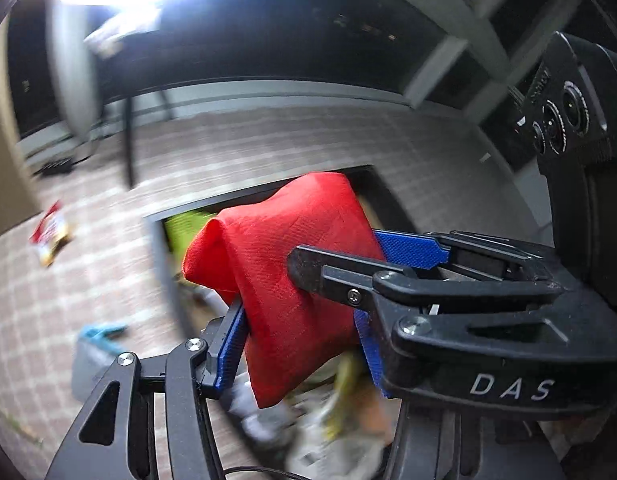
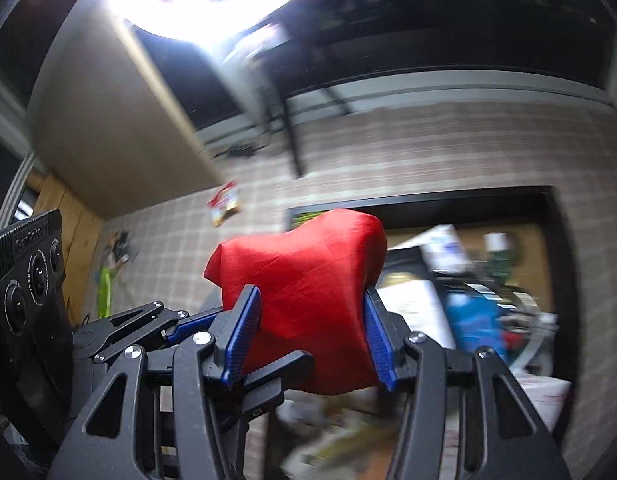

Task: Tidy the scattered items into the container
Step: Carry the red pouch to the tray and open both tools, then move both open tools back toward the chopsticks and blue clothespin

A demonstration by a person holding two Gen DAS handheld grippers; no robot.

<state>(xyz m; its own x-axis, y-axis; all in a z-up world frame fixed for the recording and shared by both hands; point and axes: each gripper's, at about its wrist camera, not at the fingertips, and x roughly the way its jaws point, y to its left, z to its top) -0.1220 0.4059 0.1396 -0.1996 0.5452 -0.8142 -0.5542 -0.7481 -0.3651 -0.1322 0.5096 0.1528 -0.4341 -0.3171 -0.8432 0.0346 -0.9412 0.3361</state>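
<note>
Left wrist view: my left gripper (image 1: pixel 304 328) has its blue pads pinching the red fabric pouch, a soft stuffed pillow-like bag (image 1: pixel 284 272). The right gripper (image 1: pixel 340 264) crosses in from the right and clamps the same pouch, one blue pad behind it and a black finger over its front. I judge the two-handed hold is because the pouch is bulky and floppy, so one pinch would let it sag. It hangs over the dark-rimmed rectangular container (image 1: pixel 264 194), already cluttered with things I can't make out (motion blur). On the checked tan tablecloth (image 1: pixel 268 148) lie a red-and-white snack packet (image 1: pixel 50 236) and a teal item (image 1: pixel 102 332), both apart from the box.

Right wrist view: right gripper (image 2: pixel 312 332) pads press both sides of the pouch (image 2: pixel 308 280), cloth bulging between them. The left gripper's fingers (image 2: pixel 188 324) reach in from the left and touch it too. The container (image 2: pixel 428 200) sits just behind, full of mixed packaging. The snack packet (image 2: pixel 224 204) and a green item (image 2: pixel 104 284) are still out on the cloth. A ring light (image 2: pixel 204 20) glares above; the room beyond is dark.
</note>
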